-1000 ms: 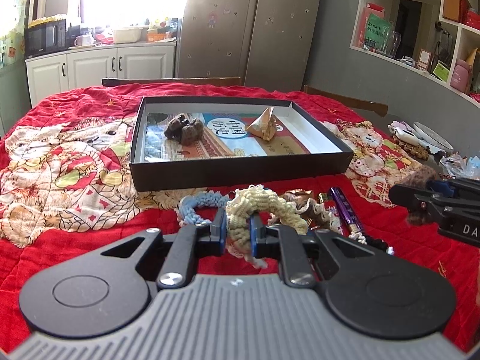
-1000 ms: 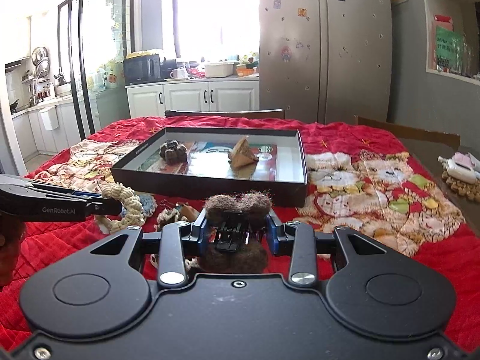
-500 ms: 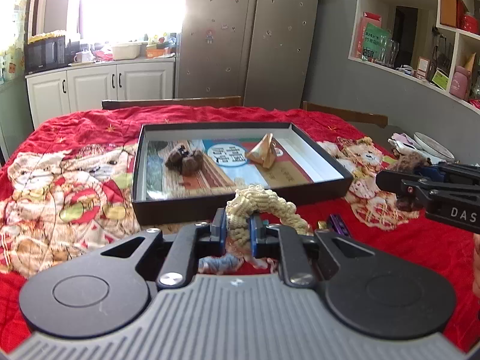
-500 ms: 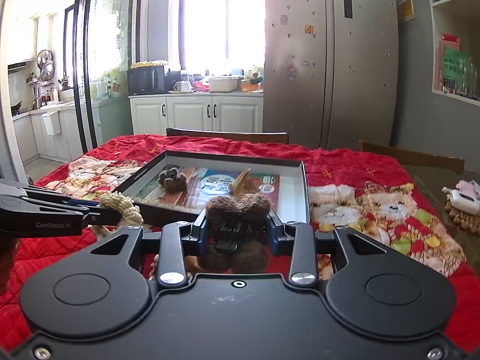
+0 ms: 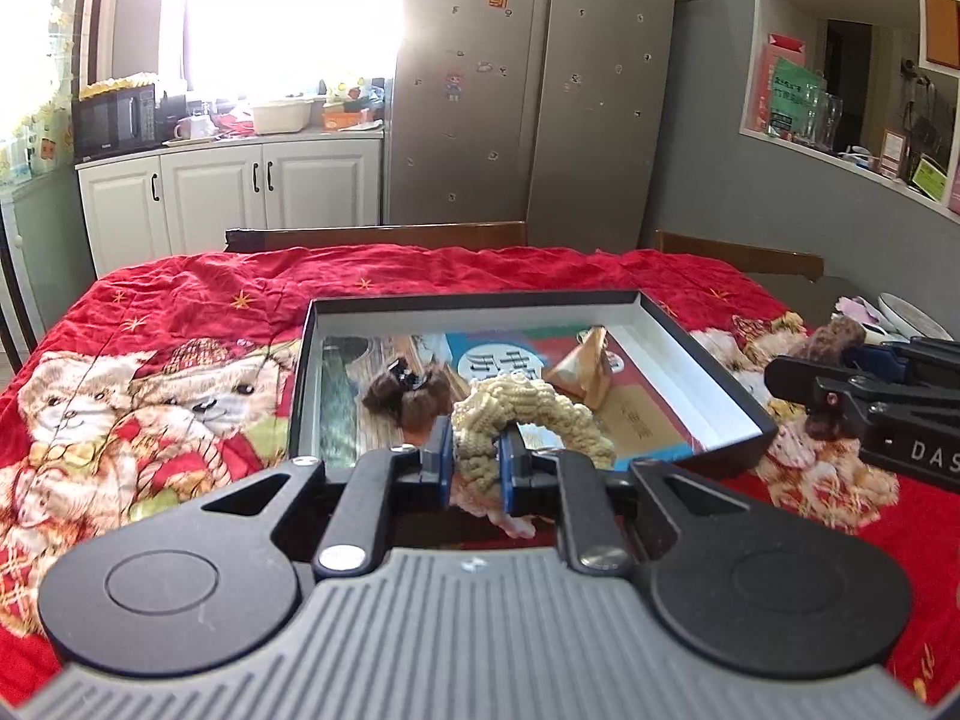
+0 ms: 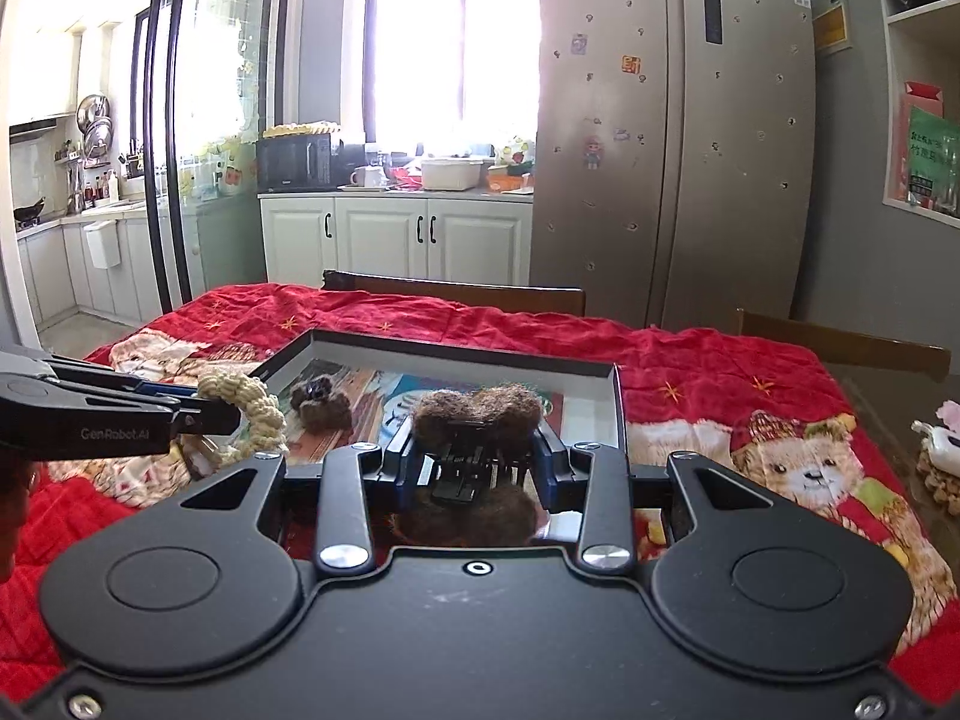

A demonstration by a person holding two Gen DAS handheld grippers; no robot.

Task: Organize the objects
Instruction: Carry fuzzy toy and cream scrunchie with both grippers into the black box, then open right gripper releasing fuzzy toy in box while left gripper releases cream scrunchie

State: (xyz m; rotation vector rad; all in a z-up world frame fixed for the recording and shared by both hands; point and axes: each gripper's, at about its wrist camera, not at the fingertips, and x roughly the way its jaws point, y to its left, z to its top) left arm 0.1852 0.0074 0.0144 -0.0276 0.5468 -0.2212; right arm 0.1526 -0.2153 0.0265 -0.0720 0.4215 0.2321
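My left gripper (image 5: 476,444) is shut on a cream knitted scrunchie (image 5: 528,405), held in the air over the near wall of the black shallow box (image 5: 474,300). In the box lie a brown fuzzy hair clip (image 5: 408,399) and a gold pyramid-shaped packet (image 5: 585,372). My right gripper (image 6: 477,450) is shut on another brown fuzzy hair clip (image 6: 480,408), also raised at the box's near edge (image 6: 456,354). From the right wrist view, the left gripper (image 6: 204,414) and its scrunchie (image 6: 252,402) show at the left.
A red bear-print blanket (image 5: 180,324) covers the table. Wooden chair backs (image 6: 456,291) stand at its far edge. White dishes and small items (image 5: 894,315) sit at the right end. A fridge (image 6: 672,138) and white cabinets (image 6: 396,237) lie beyond.
Both grippers have risen and moved forward to the box with their items still held. The blue scrunchie and purple item on the blanket have dropped out of view.
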